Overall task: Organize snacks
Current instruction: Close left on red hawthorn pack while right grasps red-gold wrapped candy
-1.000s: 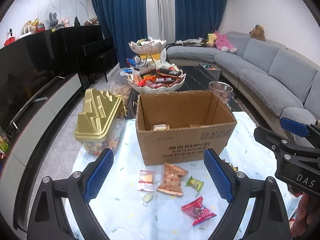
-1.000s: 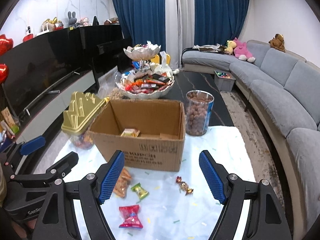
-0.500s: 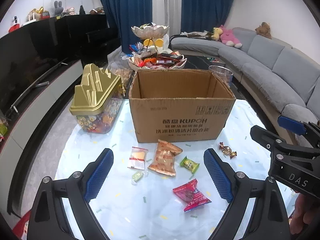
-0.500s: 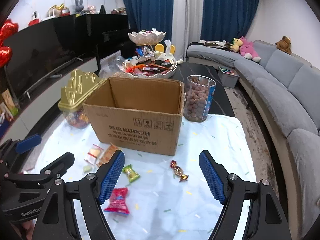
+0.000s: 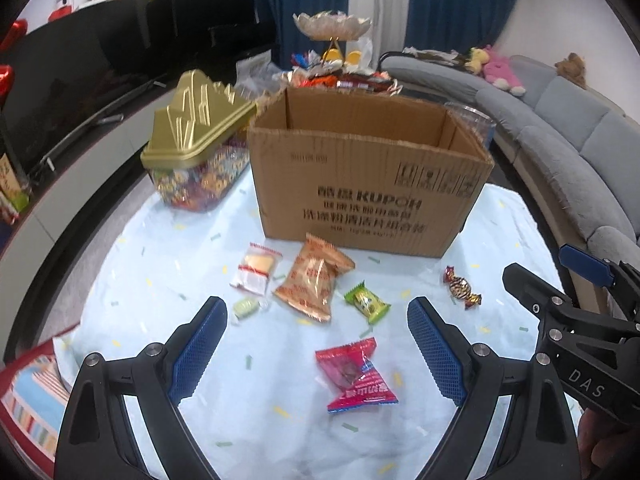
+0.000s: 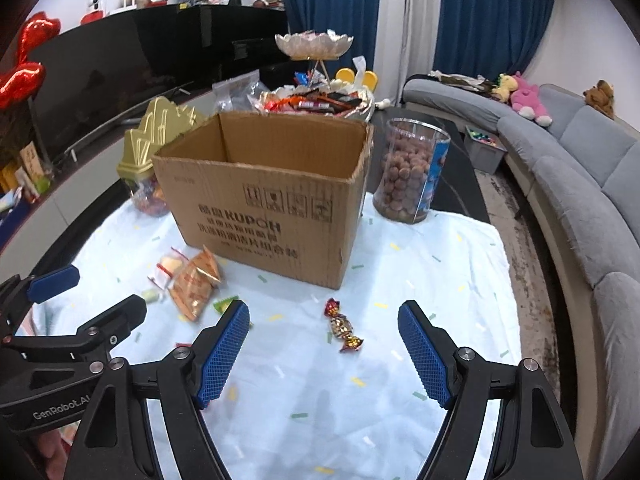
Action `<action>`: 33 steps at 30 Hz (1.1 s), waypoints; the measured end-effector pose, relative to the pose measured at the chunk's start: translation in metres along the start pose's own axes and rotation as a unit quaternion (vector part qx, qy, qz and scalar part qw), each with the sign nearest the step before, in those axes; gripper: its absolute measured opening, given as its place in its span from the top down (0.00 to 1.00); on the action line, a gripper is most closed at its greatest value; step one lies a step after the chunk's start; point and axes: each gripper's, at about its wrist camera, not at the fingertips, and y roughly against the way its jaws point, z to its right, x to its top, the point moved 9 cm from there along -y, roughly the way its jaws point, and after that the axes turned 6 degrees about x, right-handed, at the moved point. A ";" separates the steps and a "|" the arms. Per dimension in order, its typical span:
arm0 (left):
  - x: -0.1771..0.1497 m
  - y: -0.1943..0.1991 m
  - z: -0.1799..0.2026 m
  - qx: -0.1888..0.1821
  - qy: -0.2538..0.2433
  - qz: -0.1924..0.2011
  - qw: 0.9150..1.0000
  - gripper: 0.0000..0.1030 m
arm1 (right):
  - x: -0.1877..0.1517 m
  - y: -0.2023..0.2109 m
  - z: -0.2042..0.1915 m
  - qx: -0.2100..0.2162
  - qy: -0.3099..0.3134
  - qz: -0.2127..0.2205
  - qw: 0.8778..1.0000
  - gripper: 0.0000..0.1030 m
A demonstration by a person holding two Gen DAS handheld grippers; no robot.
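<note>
An open cardboard box (image 5: 368,184) (image 6: 272,200) stands on a pale blue cloth. Loose snacks lie in front of it: an orange packet (image 5: 314,280) (image 6: 194,284), a clear biscuit packet (image 5: 256,268), a small pale green candy (image 5: 245,307), a green candy (image 5: 367,301), a red packet (image 5: 354,374) and a foil twist candy (image 5: 462,287) (image 6: 343,326). My left gripper (image 5: 318,346) is open and empty, just above the red packet. My right gripper (image 6: 322,350) is open and empty over the twist candy.
A gold-lidded candy jar (image 5: 200,140) stands left of the box. A clear jar of brown balls (image 6: 410,172) stands right of it. Tiered snack bowls (image 6: 316,96) sit behind. A grey sofa (image 6: 580,184) runs along the right, a black TV unit (image 5: 80,92) on the left.
Both grippers have dropped lower and closer to the cloth. The box interior has gone out of sight, and the loose snacks now lie between the fingers. Both stay open.
</note>
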 end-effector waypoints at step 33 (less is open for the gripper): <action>-0.073 -0.075 0.022 0.058 0.077 -0.115 0.989 0.23 | -0.042 -0.108 0.025 0.065 0.051 -0.068 0.994 0.26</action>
